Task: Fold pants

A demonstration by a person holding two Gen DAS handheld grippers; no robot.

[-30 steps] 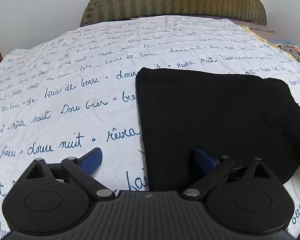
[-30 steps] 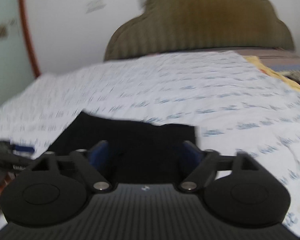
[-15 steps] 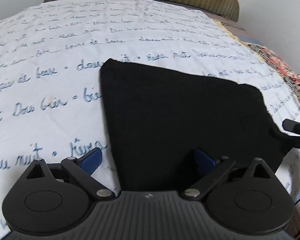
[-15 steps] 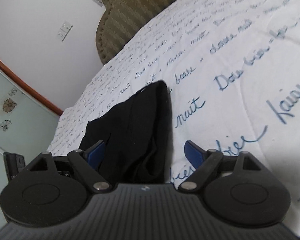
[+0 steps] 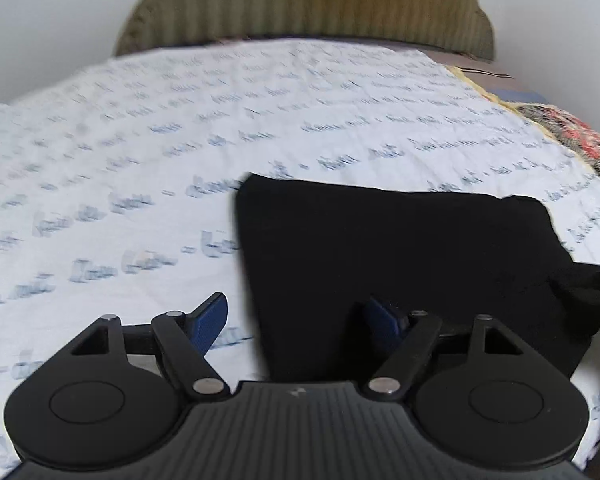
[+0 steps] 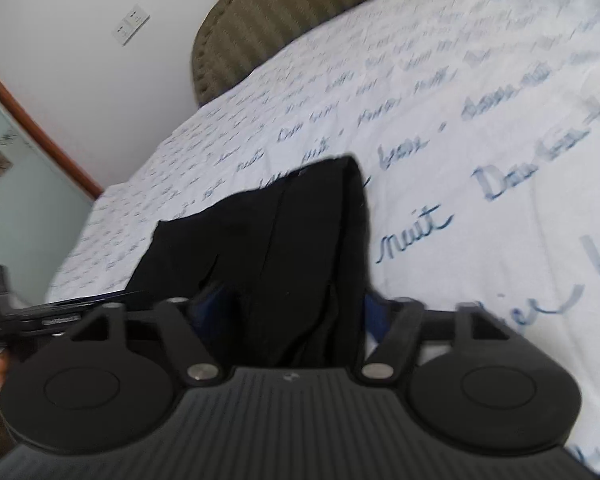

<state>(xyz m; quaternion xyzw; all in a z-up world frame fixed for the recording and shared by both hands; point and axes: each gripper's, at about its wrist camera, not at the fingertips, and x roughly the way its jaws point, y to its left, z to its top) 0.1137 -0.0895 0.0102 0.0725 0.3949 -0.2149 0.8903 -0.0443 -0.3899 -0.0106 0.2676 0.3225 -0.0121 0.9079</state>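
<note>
The black pants (image 5: 400, 248) lie folded into a compact square on the white bedspread (image 5: 140, 152). My left gripper (image 5: 298, 318) is open over the pants' near left edge, with one blue pad on the sheet and one over the cloth. In the right wrist view the pants (image 6: 284, 232) show as a stacked fold seen edge-on. My right gripper (image 6: 290, 308) is open, its blue pads on either side of the fold's near end. The right gripper's tip (image 5: 588, 280) shows at the pants' right edge in the left wrist view.
The bedspread (image 6: 480, 160) carries blue handwritten script. An olive padded headboard (image 5: 308, 4) stands at the far end against a white wall. A patterned blanket (image 5: 572, 132) lies at the right edge. A wall socket (image 6: 130, 26) and a wood-trimmed panel (image 6: 32, 128) are to the left.
My right gripper has moved in around the near end of the folded pants. My left gripper has tilted up a little, bringing the headboard into view. Both stay open.
</note>
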